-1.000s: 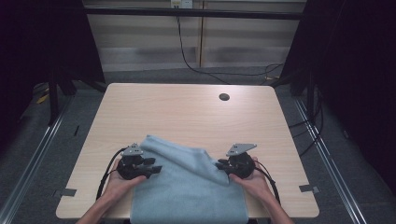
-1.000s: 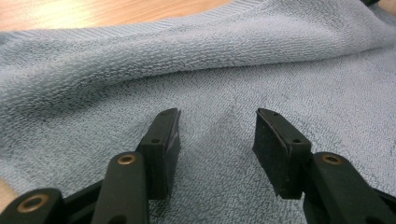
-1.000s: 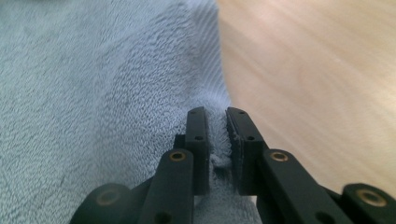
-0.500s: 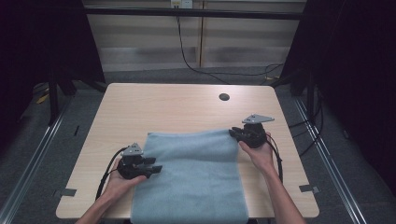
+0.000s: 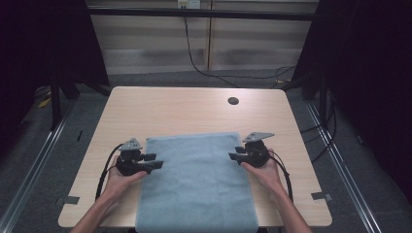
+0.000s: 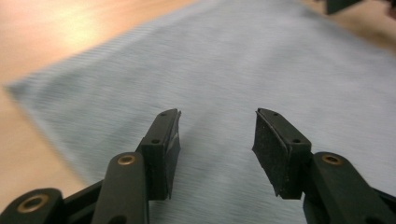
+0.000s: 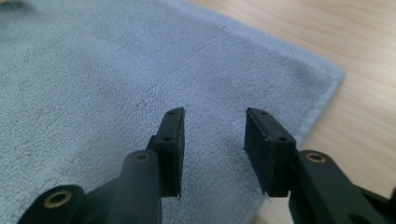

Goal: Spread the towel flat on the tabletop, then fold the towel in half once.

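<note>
The pale blue terry-cloth towel (image 5: 197, 182) lies spread flat on my light wooden counter (image 5: 184, 109), a single rectangle with no folds that I can make out. Its far edge runs straight across the counter's middle; its near end reaches the counter's near edge and hangs over it at the bottom of the high view.

My left claw (image 5: 156, 161) sits at the towel's far left corner, tips over the cloth's left border and pointing inward across it. In the left gripper view the left claw (image 6: 215, 135) stands spread, with towel (image 6: 261, 70) showing in the gap between the pads and nothing pinched. That view is blurred, but the bare counter (image 6: 56, 28) shows beyond the towel's edge at the left.

My right claw (image 5: 234, 153) sits at the towel's far right corner, tips just at the cloth's right border and pointing inward toward the left claw. In the right gripper view the right claw (image 7: 214, 140) is spread; its jaws have just been opening, and no cloth is caught between them. The towel (image 7: 93, 93) lies flat beneath, its hemmed corner just beyond the right pad, with bare counter (image 7: 364, 84) past it.

Both hands rest on the counter, one on each side of the towel. A small round dark hole (image 5: 233, 101) sits in the counter near the far edge, well apart from the towel.
</note>
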Available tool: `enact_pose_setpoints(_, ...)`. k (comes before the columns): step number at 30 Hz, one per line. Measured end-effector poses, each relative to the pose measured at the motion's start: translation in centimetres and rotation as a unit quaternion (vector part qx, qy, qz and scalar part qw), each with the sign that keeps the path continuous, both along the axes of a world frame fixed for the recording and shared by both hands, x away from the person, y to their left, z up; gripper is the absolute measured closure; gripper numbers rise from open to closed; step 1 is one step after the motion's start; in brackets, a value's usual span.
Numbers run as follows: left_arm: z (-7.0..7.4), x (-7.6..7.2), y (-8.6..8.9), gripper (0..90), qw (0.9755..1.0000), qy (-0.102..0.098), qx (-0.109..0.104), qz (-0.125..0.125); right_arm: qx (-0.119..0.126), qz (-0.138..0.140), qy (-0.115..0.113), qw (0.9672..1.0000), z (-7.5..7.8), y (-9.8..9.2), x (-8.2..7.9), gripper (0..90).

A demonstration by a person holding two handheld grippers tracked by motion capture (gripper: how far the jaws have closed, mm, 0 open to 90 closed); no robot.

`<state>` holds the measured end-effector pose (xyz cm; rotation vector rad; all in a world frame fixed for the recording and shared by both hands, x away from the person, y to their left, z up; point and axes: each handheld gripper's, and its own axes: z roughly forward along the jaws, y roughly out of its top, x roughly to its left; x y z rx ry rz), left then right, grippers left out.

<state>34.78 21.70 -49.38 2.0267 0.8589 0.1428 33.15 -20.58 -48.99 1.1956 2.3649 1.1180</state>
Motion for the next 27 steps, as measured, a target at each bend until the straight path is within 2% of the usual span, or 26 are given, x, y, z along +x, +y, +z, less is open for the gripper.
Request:
enact_pose_setpoints(1, -0.4, 0.3, 0.0, 51.4, 1.0000, -0.002, 0.005, -0.002, 0.000, -0.003, 0.000, 1.0000, -0.3, 0.1, 0.2, 57.6)
enact_pose_setpoints(2, -0.9, 0.5, -0.2, 52.1, 0.9997, -0.005, 0.024, 0.006, -0.004, -0.002, 0.001, 1.0000, -0.6, 0.2, 0.4, 58.3)
enact_pose_setpoints(3, -1.3, 0.6, -0.4, 51.3, 0.9992, -0.003, 0.041, 0.004, -0.008, 0.001, 0.006, 1.0000, -1.0, 0.4, 0.5, 57.9)
enact_pose_setpoints(4, -1.4, 0.6, -0.4, 50.5, 0.9993, -0.008, 0.038, 0.000, -0.011, 0.004, 0.015, 0.9998, -1.4, 0.6, 0.6, 57.2)
enact_pose_setpoints(5, -1.3, 0.6, -0.4, 50.2, 0.9992, -0.007, 0.038, 0.002, -0.012, 0.007, 0.006, 0.9999, -1.5, 0.7, 0.6, 57.4)
enact_pose_setpoints(7, -1.3, 0.4, -0.4, 50.1, 0.9990, -0.010, 0.043, -0.003, -0.020, 0.008, 0.010, 0.9997, -1.4, 0.8, 0.3, 57.7)
enact_pose_setpoints(8, -1.4, 0.3, -0.4, 49.8, 0.9987, -0.016, 0.047, -0.007, -0.025, 0.011, 0.009, 0.9996, -1.3, 0.7, 0.1, 57.4)
enact_pose_setpoints(10, -1.4, 0.1, -0.6, 49.0, 0.9990, -0.014, 0.041, -0.011, -0.023, 0.014, 0.008, 0.9996, -1.4, 0.4, -0.5, 57.5)
enact_pose_setpoints(13, -1.4, -0.6, -1.1, 47.7, 0.9986, -0.018, 0.045, -0.020, -0.027, 0.018, 0.012, 0.9994, -1.2, 0.0, -1.9, 57.4)
enact_pose_setpoints(17, -1.3, -1.9, -1.6, 46.4, 0.9982, -0.010, 0.042, -0.041, -0.029, 0.020, 0.016, 0.9992, -1.1, -0.7, -4.0, 57.3)
enact_pose_setpoints(19, -1.3, -2.6, -1.6, 46.3, 0.9979, -0.008, 0.039, -0.051, -0.023, 0.023, 0.016, 0.9994, -1.1, -1.0, -4.8, 57.2)
enact_pose_setpoints(24, -1.1, -4.2, -1.4, 46.3, 0.9975, 0.010, 0.032, -0.062, -0.030, 0.033, 0.020, 0.9988, -0.9, -1.3, -6.6, 57.1)
enact_pose_setpoints(27, -0.9, -5.1, -1.1, 46.9, 0.9969, 0.015, 0.037, -0.068, -0.030, 0.045, 0.030, 0.9981, -0.7, -1.2, -7.7, 55.6)
